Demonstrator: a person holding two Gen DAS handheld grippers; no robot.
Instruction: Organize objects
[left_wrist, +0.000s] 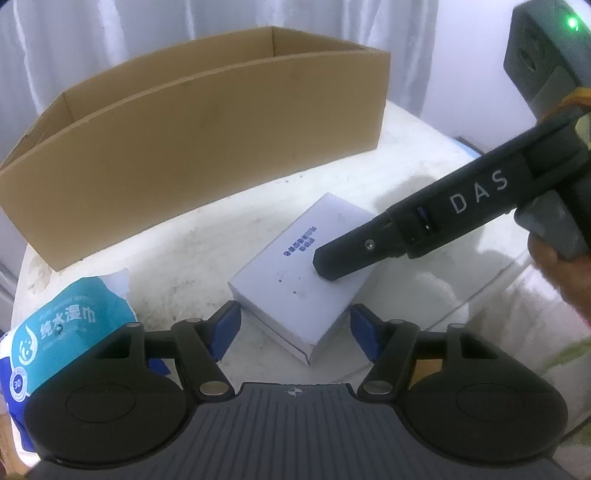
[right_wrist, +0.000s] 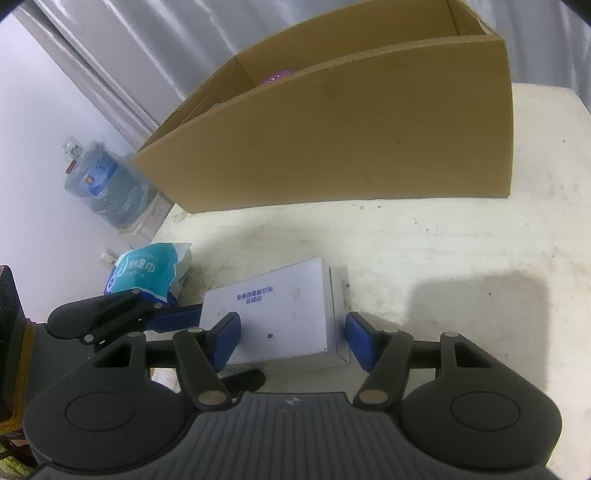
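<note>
A flat white box (left_wrist: 299, 273) with blue print lies on the white table (left_wrist: 192, 236); it also shows in the right wrist view (right_wrist: 280, 314). My left gripper (left_wrist: 293, 328) is open with its blue pads on either side of the box's near corner. My right gripper (right_wrist: 291, 339) is open and straddles the box from the other side; one finger (left_wrist: 347, 254) rests over the box top. A teal and white wet-wipes pack (left_wrist: 62, 332) lies at the left, also in the right wrist view (right_wrist: 151, 273). A long open cardboard box (left_wrist: 207, 136) stands behind.
The cardboard box (right_wrist: 351, 136) holds something purple (right_wrist: 277, 75), mostly hidden. The table edge runs close on the left. A blue water jug (right_wrist: 103, 184) stands on the floor beyond it. Curtains hang behind.
</note>
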